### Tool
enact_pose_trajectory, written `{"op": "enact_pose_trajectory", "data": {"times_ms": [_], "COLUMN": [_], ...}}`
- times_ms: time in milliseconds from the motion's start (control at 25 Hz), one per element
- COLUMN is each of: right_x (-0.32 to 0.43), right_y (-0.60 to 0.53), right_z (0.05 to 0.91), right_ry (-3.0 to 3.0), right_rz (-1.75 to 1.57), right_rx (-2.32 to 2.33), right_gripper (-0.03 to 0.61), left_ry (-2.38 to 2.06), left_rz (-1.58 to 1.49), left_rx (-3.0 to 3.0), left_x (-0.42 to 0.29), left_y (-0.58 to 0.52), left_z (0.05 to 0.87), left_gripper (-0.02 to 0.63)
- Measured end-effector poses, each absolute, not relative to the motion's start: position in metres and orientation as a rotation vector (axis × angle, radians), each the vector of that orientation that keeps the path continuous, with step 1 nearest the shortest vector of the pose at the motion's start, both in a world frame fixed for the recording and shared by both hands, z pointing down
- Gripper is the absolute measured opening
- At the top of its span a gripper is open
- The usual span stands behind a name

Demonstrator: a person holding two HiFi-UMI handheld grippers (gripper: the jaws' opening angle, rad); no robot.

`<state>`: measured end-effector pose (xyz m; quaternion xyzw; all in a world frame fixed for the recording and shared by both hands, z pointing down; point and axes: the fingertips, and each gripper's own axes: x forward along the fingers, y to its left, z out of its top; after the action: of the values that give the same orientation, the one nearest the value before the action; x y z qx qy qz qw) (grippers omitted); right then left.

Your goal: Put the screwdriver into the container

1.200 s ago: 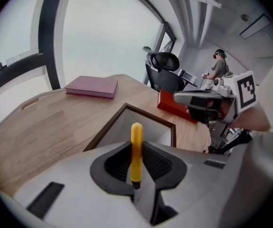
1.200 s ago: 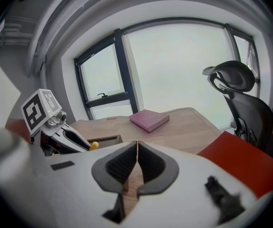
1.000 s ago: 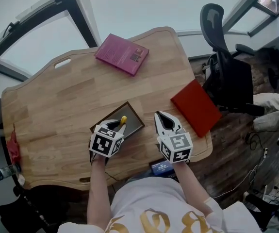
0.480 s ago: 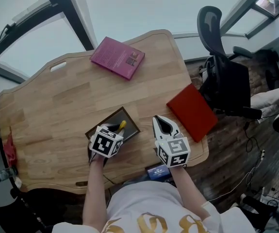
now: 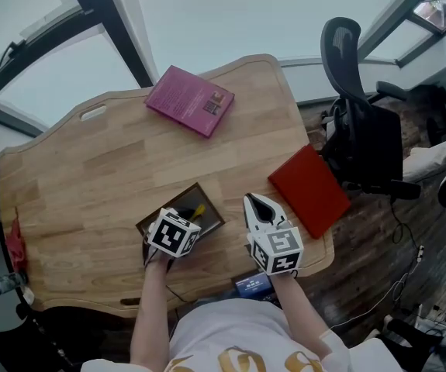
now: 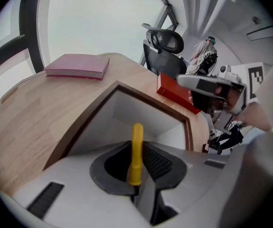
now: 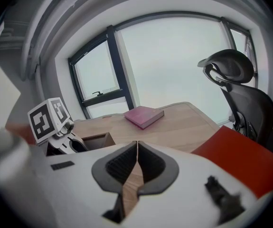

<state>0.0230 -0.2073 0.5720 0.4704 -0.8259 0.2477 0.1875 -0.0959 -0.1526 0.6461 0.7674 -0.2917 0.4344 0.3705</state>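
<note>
Holding the screwdriver [image 6: 136, 139] clamped in my left tool [image 6: 137, 158], I am poising it over the container [image 6: 86, 120] for release inside. My right tool [image 7: 136, 151] is idling closed, empty.

— How much of the screwdriver [image 6: 136, 144] can be seen?
— Only its yellow handle. The shaft and tip are buried between the jaws of the left gripper [image 6: 137, 156], which clamp it.
— And the container [image 5: 168, 202]?
— In the head view that gripper covers its 6 o'clock corner. A bottle [image 5: 1, 285] at 8 o'clock is cut by the frame edge, and the pink book's [image 5: 190, 101] cover print is too small to read.
</note>
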Motion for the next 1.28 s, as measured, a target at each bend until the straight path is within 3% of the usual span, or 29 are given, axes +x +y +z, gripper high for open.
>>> {"op": "enact_pose_trajectory", "data": {"times_ms": [1280], "right_x": [0.001], "right_y": [-0.211], "right_z": [0.625], "right_ry": [-2.233], "right_rz": [0.832], "right_rx": [1.175], "right_gripper": [0.032], "left_ry": [-0.592], "left_rz": [1.145], "left_rx": [1.852], "left_x": [-0.084], "left_y": [-0.143], "left_z": [0.667], "left_gripper": [0.097]}}
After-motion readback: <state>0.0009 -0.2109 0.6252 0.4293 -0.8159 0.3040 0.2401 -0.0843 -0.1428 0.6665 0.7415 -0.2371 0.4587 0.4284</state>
